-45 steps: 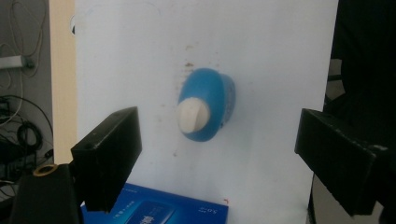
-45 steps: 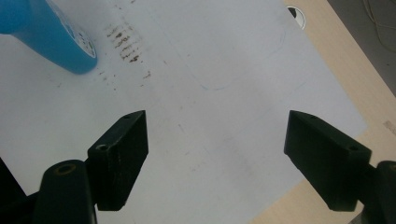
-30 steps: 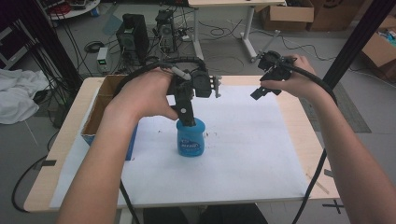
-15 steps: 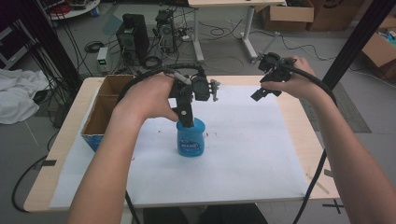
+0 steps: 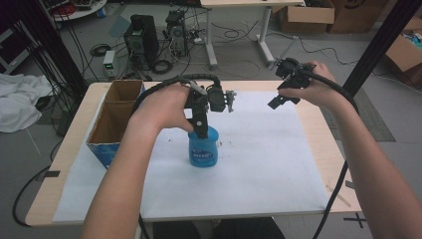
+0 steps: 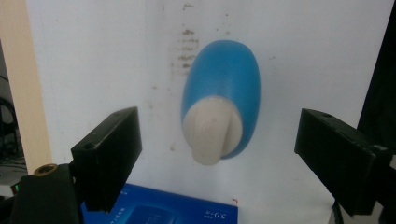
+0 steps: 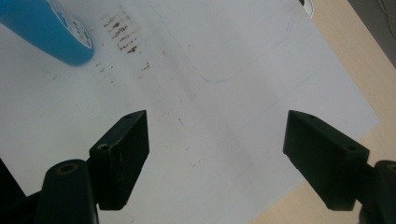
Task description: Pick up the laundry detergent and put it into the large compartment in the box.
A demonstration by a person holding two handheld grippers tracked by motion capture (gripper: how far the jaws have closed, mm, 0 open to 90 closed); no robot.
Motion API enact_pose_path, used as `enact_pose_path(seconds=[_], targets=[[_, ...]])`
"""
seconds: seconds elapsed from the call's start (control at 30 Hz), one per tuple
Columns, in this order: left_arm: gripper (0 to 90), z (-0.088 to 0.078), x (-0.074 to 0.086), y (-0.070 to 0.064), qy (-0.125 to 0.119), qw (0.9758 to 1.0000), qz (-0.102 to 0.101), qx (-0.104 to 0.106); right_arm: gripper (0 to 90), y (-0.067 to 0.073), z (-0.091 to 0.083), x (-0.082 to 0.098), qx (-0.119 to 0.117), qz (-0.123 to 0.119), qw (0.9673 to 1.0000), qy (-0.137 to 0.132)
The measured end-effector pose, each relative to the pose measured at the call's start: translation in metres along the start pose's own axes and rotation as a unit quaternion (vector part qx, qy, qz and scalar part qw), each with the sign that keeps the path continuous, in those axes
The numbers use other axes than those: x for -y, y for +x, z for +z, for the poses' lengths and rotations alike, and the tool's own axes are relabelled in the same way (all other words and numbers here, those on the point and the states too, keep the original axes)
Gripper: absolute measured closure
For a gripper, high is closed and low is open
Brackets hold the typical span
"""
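Hovered left gripper [image 6: 219, 154], jaws spread, above upright blue plastic bottle with white cap [image 6: 219, 116], likely lining up a top grab. Parked right gripper [image 7: 217, 161] spread, aside.

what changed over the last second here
Very little. The left gripper hangs open above the blue bottle, perhaps slightly lower than before, gripping nothing. The right gripper stays raised and open; the bottle and cardboard box are unmoved.

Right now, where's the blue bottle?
In the high view the blue bottle stands upright left of centre on the white paper, right of the cardboard box, directly under the open left claw.
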State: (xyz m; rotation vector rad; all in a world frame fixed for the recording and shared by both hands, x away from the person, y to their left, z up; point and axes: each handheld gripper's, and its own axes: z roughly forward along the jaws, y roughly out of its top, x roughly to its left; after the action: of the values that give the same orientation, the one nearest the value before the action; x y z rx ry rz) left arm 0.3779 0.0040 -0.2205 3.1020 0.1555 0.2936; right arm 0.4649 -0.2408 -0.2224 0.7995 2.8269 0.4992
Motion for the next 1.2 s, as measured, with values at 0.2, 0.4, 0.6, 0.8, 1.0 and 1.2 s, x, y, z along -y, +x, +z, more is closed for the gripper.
enact_pose_path(seconds=[0.2,0.4,0.6,0.8,1.0,1.2], targets=[[15.5,0.012,-0.001,0.001,0.001,1.0,0.002,0.007,23.0,0.0,0.002,0.002,-0.001,0.001,1.0,0.001],[15.5,0.024,-0.003,0.002,0.017,0.9998,0.004,0.011,23.2,-0.001,0.003,0.004,-0.002,0.003,1.0,0.002],[15.6,0.033,-0.004,0.003,0.017,0.9997,0.005,0.018,23.2,-0.002,0.004,0.006,-0.003,0.003,1.0,0.004],[15.7,0.042,-0.004,0.004,0.023,0.9995,0.001,0.023,23.2,-0.003,0.008,0.006,-0.004,0.003,1.0,0.007],[15.7,0.049,-0.003,0.004,0.025,0.9993,-0.002,0.027,23.2,-0.002,0.01,0.006,-0.007,0.002,0.9999,0.008],[16.5,0.054,-0.004,0.002,0.025,0.9993,0.008,0.028,23.2,-0.003,0.011,0.007,-0.009,0.002,0.9999,0.008]])
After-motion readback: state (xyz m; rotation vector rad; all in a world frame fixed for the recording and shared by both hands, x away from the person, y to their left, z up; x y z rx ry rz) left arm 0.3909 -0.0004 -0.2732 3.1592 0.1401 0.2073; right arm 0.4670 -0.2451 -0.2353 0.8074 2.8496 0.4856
